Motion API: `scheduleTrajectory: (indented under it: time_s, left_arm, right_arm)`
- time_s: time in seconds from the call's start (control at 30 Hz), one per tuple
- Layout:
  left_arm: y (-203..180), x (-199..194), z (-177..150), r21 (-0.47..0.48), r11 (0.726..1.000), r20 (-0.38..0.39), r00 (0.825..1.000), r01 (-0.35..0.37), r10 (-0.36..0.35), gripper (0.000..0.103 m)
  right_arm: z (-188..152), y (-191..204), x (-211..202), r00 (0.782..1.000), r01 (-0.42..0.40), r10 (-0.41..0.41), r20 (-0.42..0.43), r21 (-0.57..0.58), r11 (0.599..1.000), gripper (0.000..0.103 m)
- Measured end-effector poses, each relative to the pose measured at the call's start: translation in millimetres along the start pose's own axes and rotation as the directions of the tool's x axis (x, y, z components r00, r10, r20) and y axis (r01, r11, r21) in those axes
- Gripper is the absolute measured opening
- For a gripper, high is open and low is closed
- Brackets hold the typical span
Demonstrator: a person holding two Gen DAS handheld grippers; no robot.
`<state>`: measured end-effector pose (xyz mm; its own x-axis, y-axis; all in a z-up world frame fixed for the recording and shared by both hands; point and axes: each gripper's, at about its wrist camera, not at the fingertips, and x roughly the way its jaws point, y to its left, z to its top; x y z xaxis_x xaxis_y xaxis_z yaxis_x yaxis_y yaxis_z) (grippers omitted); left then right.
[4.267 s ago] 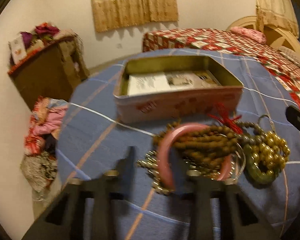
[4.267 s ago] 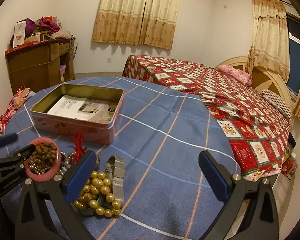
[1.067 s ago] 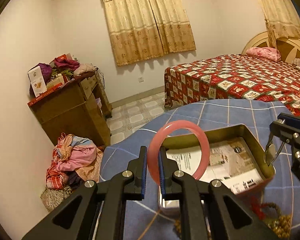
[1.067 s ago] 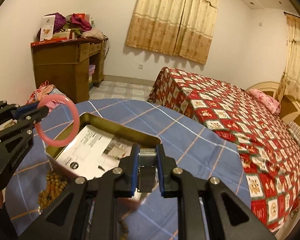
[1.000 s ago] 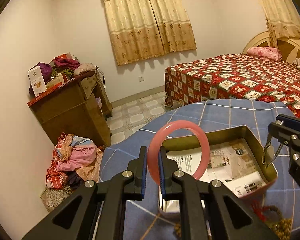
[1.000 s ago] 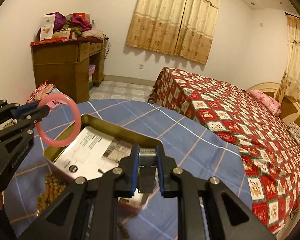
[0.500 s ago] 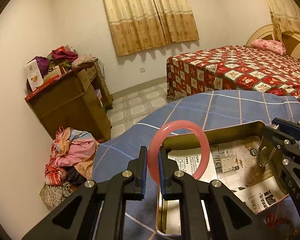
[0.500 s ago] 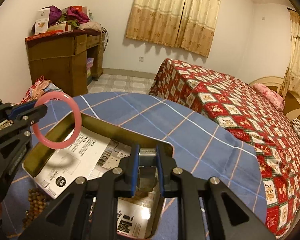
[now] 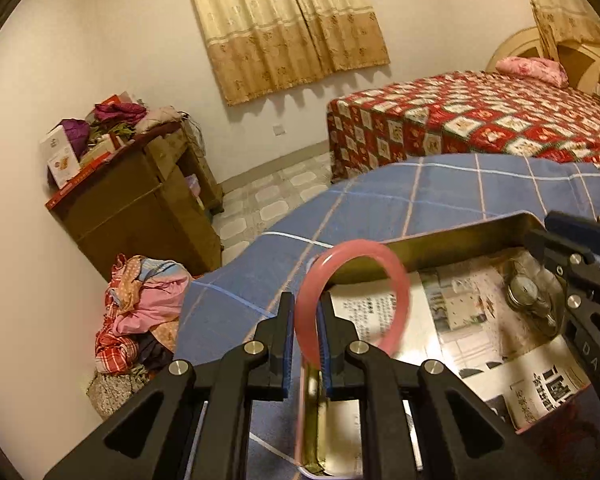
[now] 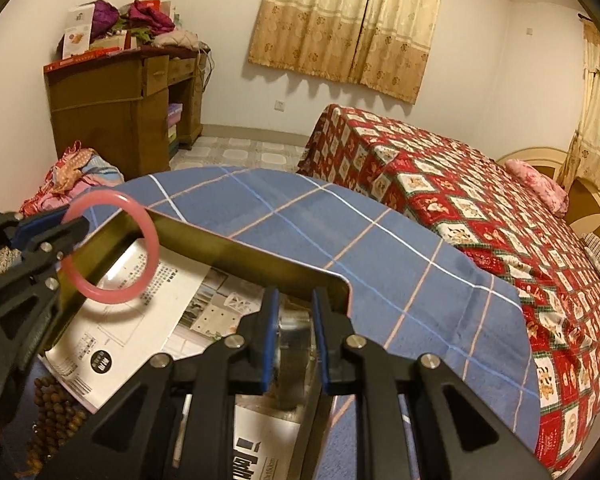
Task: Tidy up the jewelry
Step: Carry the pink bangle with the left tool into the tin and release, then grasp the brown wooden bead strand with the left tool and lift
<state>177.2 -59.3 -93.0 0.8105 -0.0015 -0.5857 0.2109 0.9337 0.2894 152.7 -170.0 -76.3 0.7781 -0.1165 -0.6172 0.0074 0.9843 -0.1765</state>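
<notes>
We hold two pieces over the open tin (image 10: 260, 264), ready to set both inside. Our left gripper (image 9: 305, 344) pinches the pink bangle (image 9: 352, 300) by its rim so the ring stands upright above the tin's near-left corner; its jaws are just opening, pads at the rim. Our right gripper (image 10: 294, 344) is closed on a silvery wristwatch (image 9: 526, 296), low by the far-right corner; the watch blurs between the pads, so that name is our best reading. We count one bangle, one watch, one tin lined with printed paper (image 10: 140, 320), and one brown bead strand (image 10: 56, 404) left on the blue checked cloth (image 10: 380, 248).
</notes>
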Motion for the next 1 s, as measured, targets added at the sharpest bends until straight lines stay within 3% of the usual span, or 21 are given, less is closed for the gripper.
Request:
scheduleTrajectory:
  time_s: [0.07,0.13,0.17,0.7,1.0]
  left_arm:
    - [-1,1,-1,0.001,1.0,-0.01,1.0,-0.008,0.008,0.026]
    - [0,-4,-2,-0.003,1.0,0.007,1.0,-0.021,0.021,0.062]
    - [1,-8,-2,-0.004,1.0,0.026,0.999,-0.03,0.03,0.067]
    - [6,-38,-3,-0.017,1.0,0.046,0.999,-0.025,0.026,0.068]
    - [22,-61,-38,-0.042,0.999,0.012,1.0,-0.023,0.023,0.068]
  right_arm:
    - [0,-1,-2,1.0,0.0,0.0,0.001,0.002,1.0,0.031]
    - [1,-1,-3,1.0,0.011,-0.011,0.004,0.001,1.0,0.047]
    - [1,-2,-4,1.0,0.017,-0.017,0.004,0.001,1.0,0.051]
    - [-11,-14,-28,0.998,0.055,-0.055,-0.009,0.026,0.998,0.053]
    - [-46,-37,-62,0.996,0.086,-0.085,-0.025,0.09,0.992,0.054]
